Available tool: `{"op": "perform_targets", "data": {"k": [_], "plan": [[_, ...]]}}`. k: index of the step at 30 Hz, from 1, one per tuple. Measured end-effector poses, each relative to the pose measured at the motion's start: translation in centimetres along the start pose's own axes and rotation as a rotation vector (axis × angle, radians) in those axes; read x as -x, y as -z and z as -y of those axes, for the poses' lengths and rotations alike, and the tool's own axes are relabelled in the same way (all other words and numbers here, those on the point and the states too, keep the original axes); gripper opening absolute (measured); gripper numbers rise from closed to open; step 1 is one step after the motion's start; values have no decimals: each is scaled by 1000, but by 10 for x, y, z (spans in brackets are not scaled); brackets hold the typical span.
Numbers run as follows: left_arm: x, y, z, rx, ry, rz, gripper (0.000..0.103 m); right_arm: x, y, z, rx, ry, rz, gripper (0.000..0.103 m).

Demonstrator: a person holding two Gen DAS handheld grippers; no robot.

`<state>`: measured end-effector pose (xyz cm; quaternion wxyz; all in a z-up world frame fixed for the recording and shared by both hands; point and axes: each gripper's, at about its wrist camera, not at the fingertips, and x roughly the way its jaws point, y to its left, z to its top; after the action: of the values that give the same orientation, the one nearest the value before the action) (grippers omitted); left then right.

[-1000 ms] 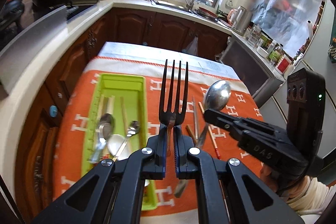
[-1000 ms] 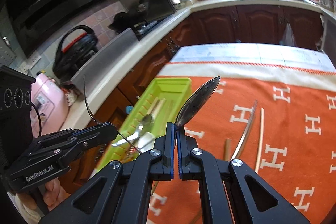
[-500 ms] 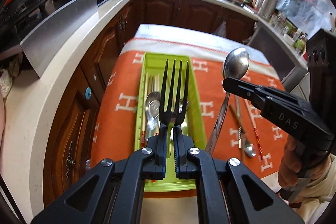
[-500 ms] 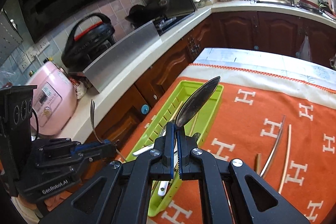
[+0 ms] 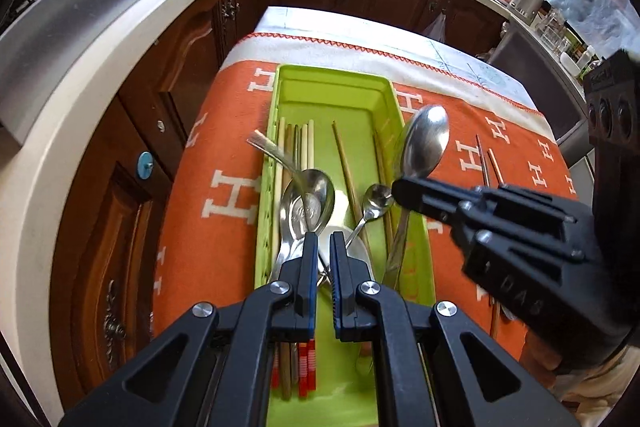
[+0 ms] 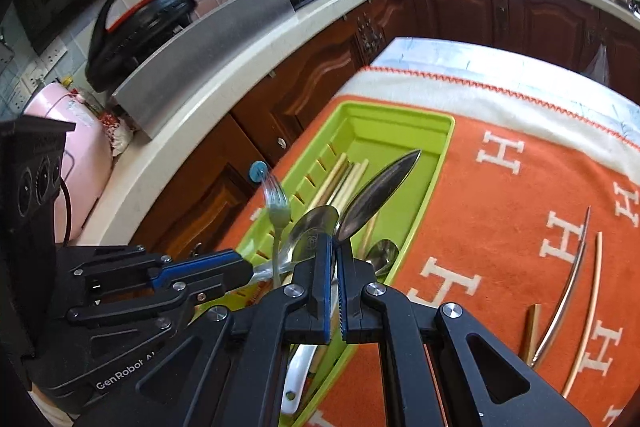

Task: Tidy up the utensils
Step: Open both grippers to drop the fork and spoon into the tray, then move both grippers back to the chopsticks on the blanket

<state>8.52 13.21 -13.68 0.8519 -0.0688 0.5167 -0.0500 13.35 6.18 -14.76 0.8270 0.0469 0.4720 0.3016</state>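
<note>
A lime green utensil tray point(image 5: 336, 87) point(image 6: 400, 119) lies on the orange cloth and holds spoons and chopsticks. My left gripper point(image 5: 324, 247) point(image 6: 244, 267) hangs low over the tray with its jaws slightly parted. The fork point(image 5: 272, 151) point(image 6: 276, 211) is blurred, tilted over the tray's left rim, its handle end near my left fingers. My right gripper point(image 6: 335, 259) point(image 5: 400, 187) is shut on a large steel spoon point(image 6: 376, 195) point(image 5: 426, 143), bowl up, above the tray's right side.
A steel utensil point(image 6: 564, 287) and loose chopsticks point(image 6: 586, 311) lie on the orange cloth point(image 6: 500, 227) right of the tray. A white counter point(image 5: 100, 75) and dark wood cabinets point(image 5: 180, 59) run along the left. A pink cooker point(image 6: 80, 147) stands on the counter.
Both grippers have dropped closer to the tray. The fork no longer stands upright in my left gripper; it has tipped forward into the tray, blurred. The spoon stays clamped in my right gripper.
</note>
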Motion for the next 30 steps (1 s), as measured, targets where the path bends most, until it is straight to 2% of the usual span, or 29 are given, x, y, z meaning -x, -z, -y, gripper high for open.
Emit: {"op": "perform_targets", "data": {"k": [4, 7, 14, 30], "plan": [[-11, -6, 2, 7, 8, -13, 4, -16, -1, 12, -36, -2, -31, 5], [-19, -9, 1, 12, 9, -27, 4, -16, -2, 21, -40, -8, -19, 9], [-21, -9, 5, 3, 8, -35, 4, -9, 0, 31, -61, -21, -6, 9], [11, 6, 26, -21, 6, -19, 5, 56, 21, 45, -123, 3, 48, 9]]}}
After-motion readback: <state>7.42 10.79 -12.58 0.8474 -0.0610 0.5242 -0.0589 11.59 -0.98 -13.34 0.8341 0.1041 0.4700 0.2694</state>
